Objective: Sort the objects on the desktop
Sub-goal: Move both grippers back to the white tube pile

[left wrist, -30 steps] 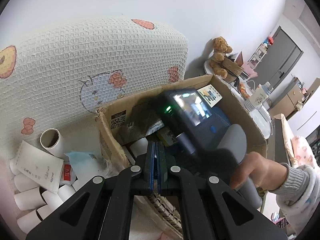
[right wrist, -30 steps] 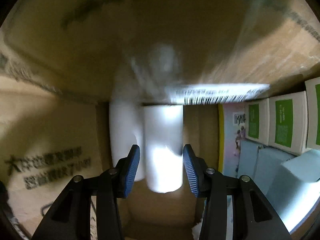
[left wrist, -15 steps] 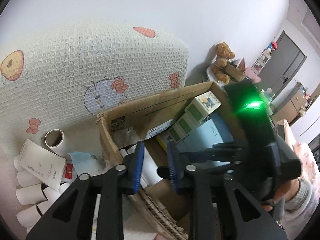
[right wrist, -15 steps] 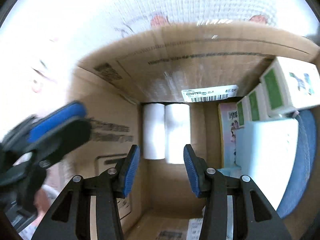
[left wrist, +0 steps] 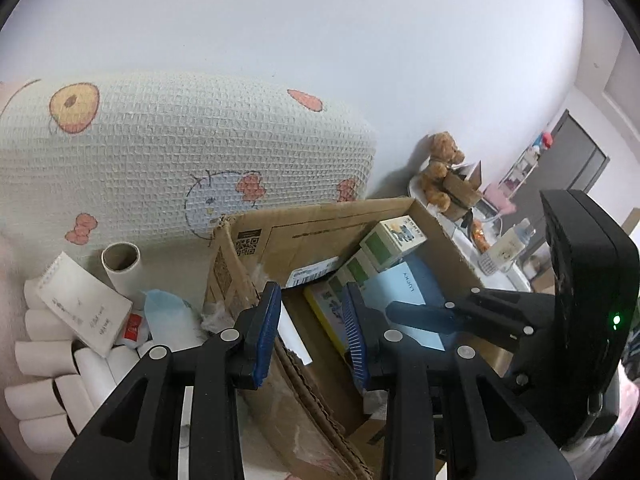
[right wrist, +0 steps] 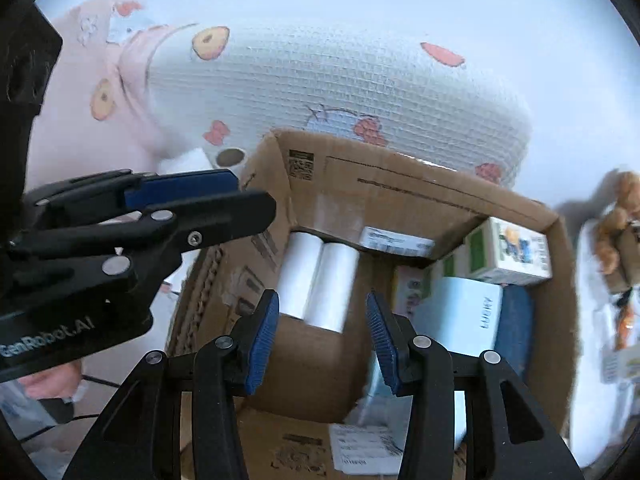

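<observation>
One cardboard box (right wrist: 420,184) holds two white rolls (right wrist: 316,284) and one teddy bear (left wrist: 440,168) sits beyond.

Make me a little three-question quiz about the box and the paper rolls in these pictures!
1. True or false: two white rolls lie side by side inside the cardboard box.
2. Where is the pile of white rolls? A) beside the box, B) on the teddy bear.
3. Fill in: the right gripper holds ____.

Key: 1 true. 2 A. 3 nothing.
</observation>
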The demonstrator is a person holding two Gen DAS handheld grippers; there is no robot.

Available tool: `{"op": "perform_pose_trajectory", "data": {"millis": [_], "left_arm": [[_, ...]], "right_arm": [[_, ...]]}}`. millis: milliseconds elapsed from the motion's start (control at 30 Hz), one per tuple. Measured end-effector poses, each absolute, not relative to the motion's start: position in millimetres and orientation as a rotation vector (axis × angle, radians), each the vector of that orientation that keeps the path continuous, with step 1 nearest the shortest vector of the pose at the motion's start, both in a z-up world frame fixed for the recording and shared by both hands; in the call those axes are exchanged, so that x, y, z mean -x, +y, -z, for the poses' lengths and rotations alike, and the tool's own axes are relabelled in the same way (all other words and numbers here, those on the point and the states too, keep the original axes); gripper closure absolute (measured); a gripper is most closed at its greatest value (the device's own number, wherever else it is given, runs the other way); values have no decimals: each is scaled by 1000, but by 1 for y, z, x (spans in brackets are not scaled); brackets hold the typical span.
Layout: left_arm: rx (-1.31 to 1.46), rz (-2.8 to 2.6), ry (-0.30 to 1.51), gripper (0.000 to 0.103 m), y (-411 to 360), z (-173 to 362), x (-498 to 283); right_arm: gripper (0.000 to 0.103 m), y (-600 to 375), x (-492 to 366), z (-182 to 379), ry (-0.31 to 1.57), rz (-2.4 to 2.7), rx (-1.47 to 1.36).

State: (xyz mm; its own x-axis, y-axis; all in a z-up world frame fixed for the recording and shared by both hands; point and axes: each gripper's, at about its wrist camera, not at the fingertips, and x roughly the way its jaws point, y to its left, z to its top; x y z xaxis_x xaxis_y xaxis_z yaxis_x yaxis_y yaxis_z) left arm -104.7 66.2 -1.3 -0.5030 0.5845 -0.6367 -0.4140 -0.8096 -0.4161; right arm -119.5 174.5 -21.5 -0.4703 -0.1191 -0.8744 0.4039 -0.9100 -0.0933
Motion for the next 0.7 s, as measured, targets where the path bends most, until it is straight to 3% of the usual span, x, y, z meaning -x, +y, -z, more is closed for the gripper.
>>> {"op": "perform_pose_trajectory", "data": {"millis": [67, 200, 333, 567, 700], "left_arm": [[1063, -2293, -311, 84, 64, 2, 102], [1000, -2249, -479, 91, 54, 11, 92], [960, -2310, -573, 91, 34, 23, 70], [959, -2513, -537, 91, -29, 29, 39], [1011, -2583, -568, 91, -64, 44, 22]], "right_arm": [[61, 173, 116, 17, 437, 2432, -1412], [61, 171, 111, 11, 474, 2491, -1436], [61, 167, 102, 7, 438, 2523, -1445], [61, 145, 73, -6, 288, 2617, -1228], [61, 132, 52, -5, 367, 2611, -1167]]}}
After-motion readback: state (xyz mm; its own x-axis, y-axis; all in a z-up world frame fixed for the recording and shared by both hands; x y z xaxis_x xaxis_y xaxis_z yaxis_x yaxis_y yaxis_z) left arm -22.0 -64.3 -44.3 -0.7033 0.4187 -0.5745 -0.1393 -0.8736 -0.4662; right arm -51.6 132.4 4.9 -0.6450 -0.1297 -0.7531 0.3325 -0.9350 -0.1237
